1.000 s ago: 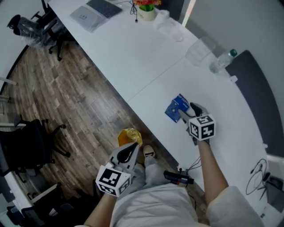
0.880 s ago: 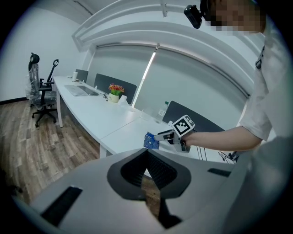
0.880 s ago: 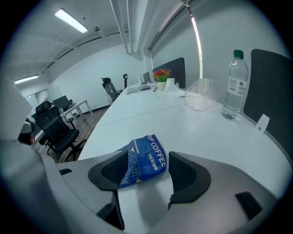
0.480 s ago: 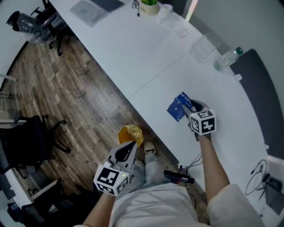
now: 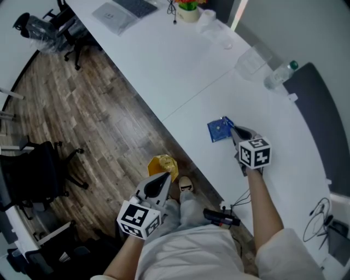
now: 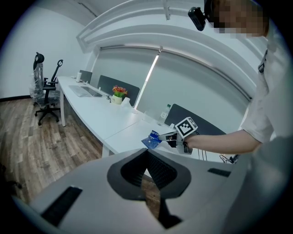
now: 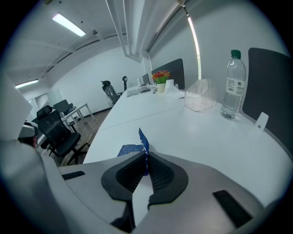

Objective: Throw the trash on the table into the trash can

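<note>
Two tools, the left tool (image 5: 163, 178) and the right tool (image 5: 233, 130); one blue wrapper (image 5: 220, 129); one water bottle (image 5: 279, 75); one clear basket (image 5: 250, 61); one flowerpot (image 5: 188, 10); one laptop (image 5: 134, 6) (partly cut off); one yellow trash can (image 5: 162, 165).

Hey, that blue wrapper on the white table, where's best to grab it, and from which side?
Pinch the blue wrapper by its upturned near edge, coming low from the near side of the table: it lies flat elsewhere. The right gripper is closing there, pads on it.
</note>
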Demonstrator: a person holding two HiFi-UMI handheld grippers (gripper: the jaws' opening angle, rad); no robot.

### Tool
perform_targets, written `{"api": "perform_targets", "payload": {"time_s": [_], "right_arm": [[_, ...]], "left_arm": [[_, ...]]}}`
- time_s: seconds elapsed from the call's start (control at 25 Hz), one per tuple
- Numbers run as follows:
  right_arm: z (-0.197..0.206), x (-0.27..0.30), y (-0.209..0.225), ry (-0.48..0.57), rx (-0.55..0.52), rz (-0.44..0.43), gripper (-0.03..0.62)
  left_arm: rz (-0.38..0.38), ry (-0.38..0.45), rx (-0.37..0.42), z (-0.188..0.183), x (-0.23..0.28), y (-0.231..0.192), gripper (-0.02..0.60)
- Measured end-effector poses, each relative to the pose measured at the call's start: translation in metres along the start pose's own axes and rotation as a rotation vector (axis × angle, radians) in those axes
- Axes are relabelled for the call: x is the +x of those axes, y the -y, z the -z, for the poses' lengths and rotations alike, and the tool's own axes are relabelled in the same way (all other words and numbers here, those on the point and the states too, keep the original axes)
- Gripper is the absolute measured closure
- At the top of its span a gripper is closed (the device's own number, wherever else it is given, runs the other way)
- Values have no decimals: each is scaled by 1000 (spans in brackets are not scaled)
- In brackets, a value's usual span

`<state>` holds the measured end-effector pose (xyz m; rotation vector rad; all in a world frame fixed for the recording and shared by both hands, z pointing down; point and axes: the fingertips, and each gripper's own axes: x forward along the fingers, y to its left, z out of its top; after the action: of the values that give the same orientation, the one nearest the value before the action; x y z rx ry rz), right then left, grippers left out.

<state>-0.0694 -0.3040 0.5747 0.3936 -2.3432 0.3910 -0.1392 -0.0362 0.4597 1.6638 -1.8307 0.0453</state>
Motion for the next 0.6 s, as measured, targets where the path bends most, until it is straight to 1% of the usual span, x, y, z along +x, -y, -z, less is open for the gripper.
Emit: {"api": "perform_targets", "payload": {"time_s": [0.12,0.32,0.6], "right_arm": [[-5,-7,-9,23,19,-31,554],[-8,-25,-23,47,27,-43,554],[-17,-68,-53,108,36,-78,554]], "left_arm": [[7,20,-11,-3,-4,0,580],[5,48,-11,-9,-18,1,580],[-2,125,-18,-23,-38,0,580]]}}
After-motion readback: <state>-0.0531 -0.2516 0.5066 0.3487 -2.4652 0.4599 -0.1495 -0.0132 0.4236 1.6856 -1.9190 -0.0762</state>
